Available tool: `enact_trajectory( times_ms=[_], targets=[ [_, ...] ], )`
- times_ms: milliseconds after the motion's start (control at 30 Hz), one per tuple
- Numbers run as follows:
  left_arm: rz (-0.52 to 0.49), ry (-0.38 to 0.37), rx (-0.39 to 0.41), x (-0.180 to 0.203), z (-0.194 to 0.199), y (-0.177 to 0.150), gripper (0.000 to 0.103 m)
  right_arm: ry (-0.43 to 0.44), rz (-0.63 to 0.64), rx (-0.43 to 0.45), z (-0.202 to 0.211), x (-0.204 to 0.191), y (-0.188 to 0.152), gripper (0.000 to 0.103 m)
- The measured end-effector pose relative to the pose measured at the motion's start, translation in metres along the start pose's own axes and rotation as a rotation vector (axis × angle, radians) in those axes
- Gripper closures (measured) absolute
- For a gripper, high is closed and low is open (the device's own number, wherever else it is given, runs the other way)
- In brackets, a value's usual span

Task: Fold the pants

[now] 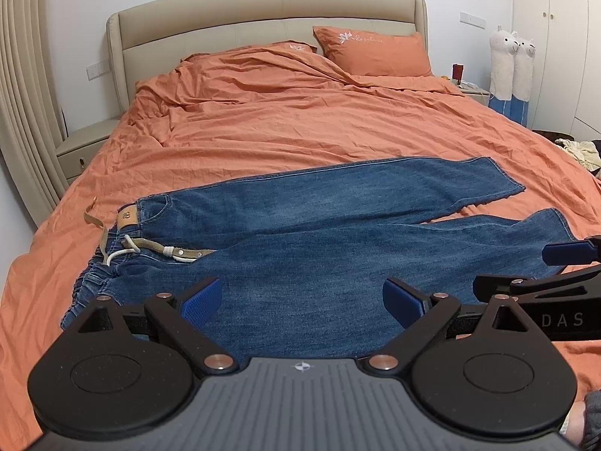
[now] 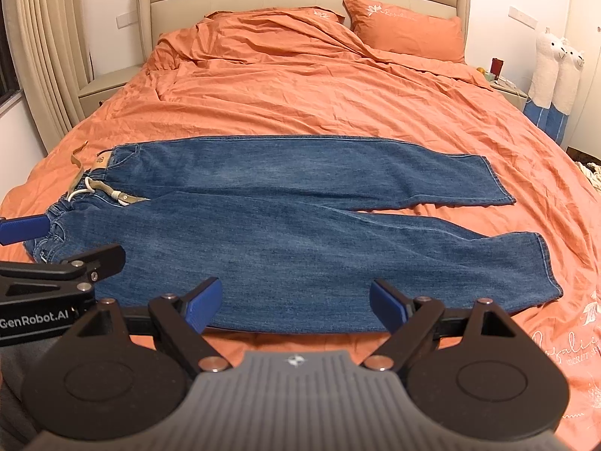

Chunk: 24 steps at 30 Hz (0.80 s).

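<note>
Two tools, the left tool [image 1: 300,300] and right tool [image 2: 295,306], hover with jaws spread wide, empty, over one pair of blue jeans [image 2: 281,218] lying flat across the orange bed [image 2: 300,90], two legs splayed apart.

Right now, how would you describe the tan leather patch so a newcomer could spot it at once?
Start at the orange bed, then the blue jeans spread across its near half. Follow them to the waistband at the left end: the tan patch sits at its far corner, a small flat rectangle, unlike the white drawstring and olive belt beside it.
</note>
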<state>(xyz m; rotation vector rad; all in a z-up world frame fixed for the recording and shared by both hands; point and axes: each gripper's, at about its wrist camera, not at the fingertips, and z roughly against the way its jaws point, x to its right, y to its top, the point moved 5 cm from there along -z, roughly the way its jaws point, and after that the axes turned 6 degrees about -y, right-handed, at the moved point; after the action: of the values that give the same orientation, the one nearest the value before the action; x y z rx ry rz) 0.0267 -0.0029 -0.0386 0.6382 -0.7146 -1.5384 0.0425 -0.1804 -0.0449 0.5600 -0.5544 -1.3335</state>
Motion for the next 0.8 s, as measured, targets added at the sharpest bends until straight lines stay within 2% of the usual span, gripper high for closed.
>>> enact_trajectory(
  times_ms=[800],
  targets=[
    [-0.021,0.005,-0.003,-0.0067,0.0005,0.0005,0.000,-0.019,-0.008,0.000,-0.0021,0.0097,-0.0039,0.021]
  ],
)
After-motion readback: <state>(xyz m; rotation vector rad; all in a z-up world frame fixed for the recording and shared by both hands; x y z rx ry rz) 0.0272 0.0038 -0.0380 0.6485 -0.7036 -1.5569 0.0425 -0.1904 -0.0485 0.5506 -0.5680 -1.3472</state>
